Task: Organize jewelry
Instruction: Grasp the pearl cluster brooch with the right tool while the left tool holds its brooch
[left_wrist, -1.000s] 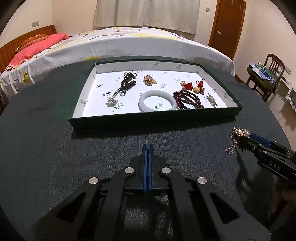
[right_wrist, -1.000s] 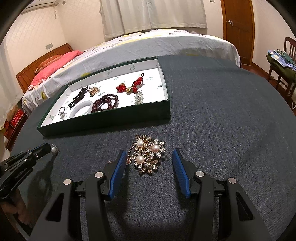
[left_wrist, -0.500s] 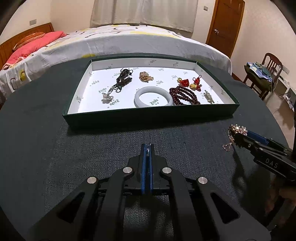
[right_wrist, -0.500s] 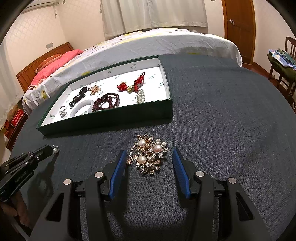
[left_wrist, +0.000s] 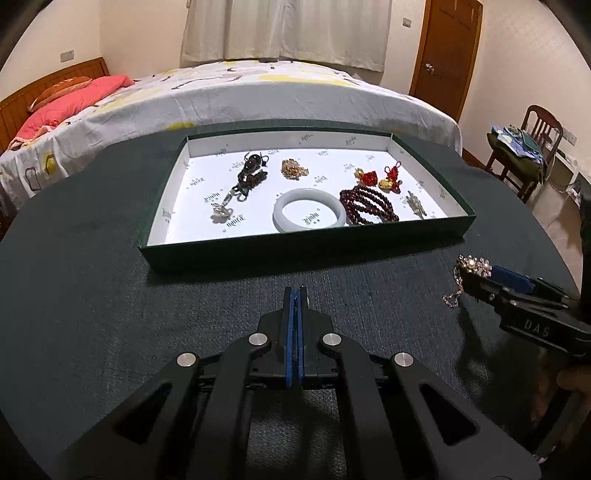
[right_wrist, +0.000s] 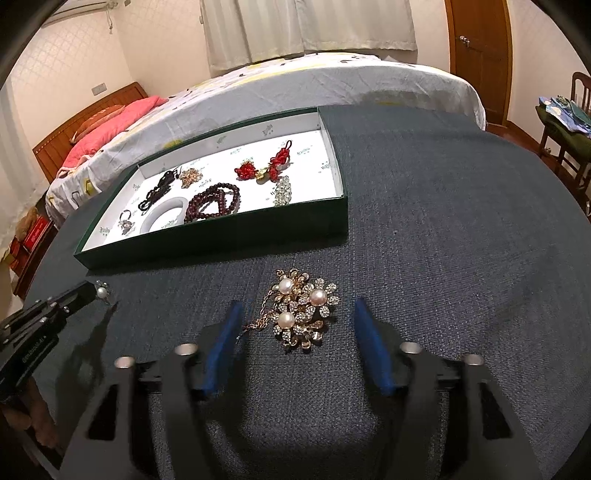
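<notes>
dark blue cloth covers the round table (left_wrist: 92, 295), with a bed (left_wrist: 258, 92) and a wooden door (left_wrist: 447, 51) behind it. from the left wrist view, the left gripper (left_wrist: 295, 295) has its blue pads pressed together with nothing visible between them, much as a moment ago, though the green tray (left_wrist: 303, 251) sits a little farther off now. inside the tray lie a white bangle (left_wrist: 309, 214), dark red beads (left_wrist: 369, 208) and red knotted charms (left_wrist: 384, 179). at the right edge the right gripper (left_wrist: 476, 275) shows side-on, the pearl brooch (left_wrist: 474, 266) by its tip.

from the right wrist view, the right gripper (right_wrist: 297, 332) stands wide open, its pads a touch further apart than before, either side of the brooch (right_wrist: 303, 308), which lies flat on the cloth, touching neither pad. the left gripper (right_wrist: 88, 293) shows at far left; something small and pearly sits at its tip, too small to say if it is held. a chair (right_wrist: 565, 140) stands by the wall.
</notes>
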